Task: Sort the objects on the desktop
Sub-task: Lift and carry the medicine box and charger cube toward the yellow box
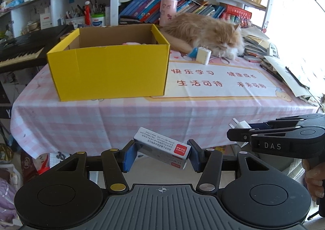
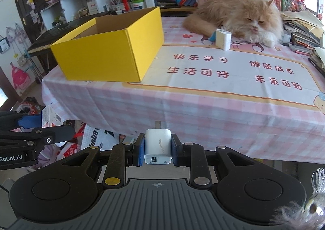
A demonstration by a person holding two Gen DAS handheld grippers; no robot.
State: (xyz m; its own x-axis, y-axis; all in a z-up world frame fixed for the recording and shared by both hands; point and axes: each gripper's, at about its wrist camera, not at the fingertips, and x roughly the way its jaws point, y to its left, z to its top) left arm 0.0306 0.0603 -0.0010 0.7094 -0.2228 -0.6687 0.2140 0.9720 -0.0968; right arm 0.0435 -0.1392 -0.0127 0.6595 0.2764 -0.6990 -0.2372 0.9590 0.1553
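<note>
On the tabletop [image 1: 182, 108] a box [image 1: 109, 71] is set; a carton [image 1: 162, 147] is clamped by the left gripper [image 1: 161, 156], a charger [image 2: 158, 147] by the right gripper [image 2: 158, 149].

1. The left wrist camera sits behind its gripper [image 1: 160, 154], off the bench's [image 1: 142, 120] front edge, facing the yellow box [image 1: 109, 71].
2. The right wrist camera looks likewise, from further right.
3. Both views share the box, cat [image 2: 239, 15] and bookshelves [image 1: 182, 6].
</note>
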